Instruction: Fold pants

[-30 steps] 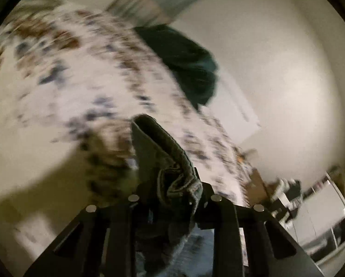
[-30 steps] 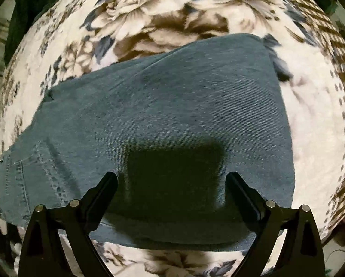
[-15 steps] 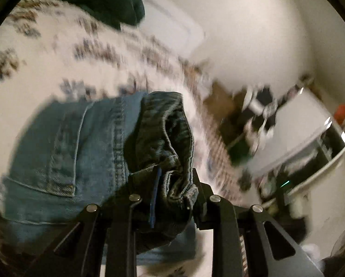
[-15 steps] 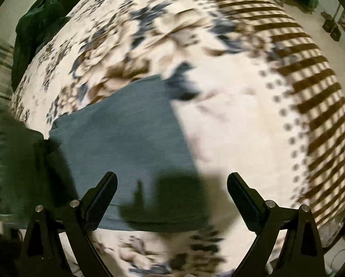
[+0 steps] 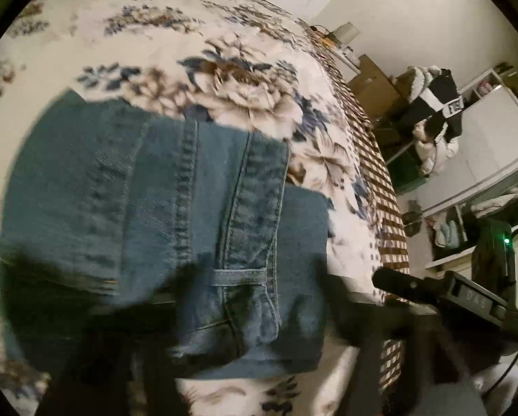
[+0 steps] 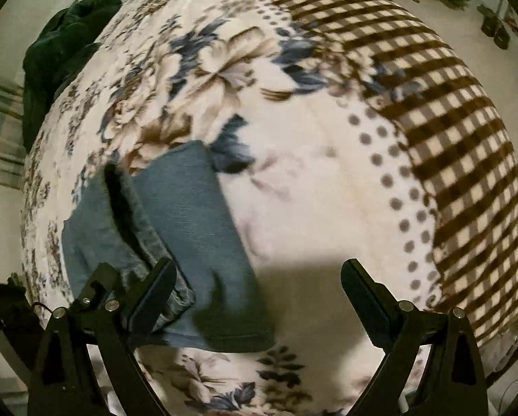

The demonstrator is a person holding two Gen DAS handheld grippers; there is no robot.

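Observation:
The blue denim pants (image 5: pixel 161 222) lie folded on the floral blanket (image 5: pixel 154 34), the waistband with a belt loop (image 5: pixel 239 272) laid on top of the leg fabric. My left gripper (image 5: pixel 248 312) is blurred; its fingers look spread wide, the pants lying flat between them, not pinched. In the right wrist view the pants (image 6: pixel 196 228) lie at the lower left. My right gripper (image 6: pixel 255 291) is open and empty above the blanket, to the right of the pants. The right gripper also shows in the left wrist view (image 5: pixel 432 293).
A dark green garment (image 6: pixel 61 59) lies at the blanket's far end. The blanket's brown checked border (image 6: pixel 449 131) runs along the bed's edge. Shelves with clothes and boxes (image 5: pixel 467 159) stand beyond the bed.
My left gripper carried the waistband over, laid it on the leg fabric and opened. My right gripper moved right, off the pants.

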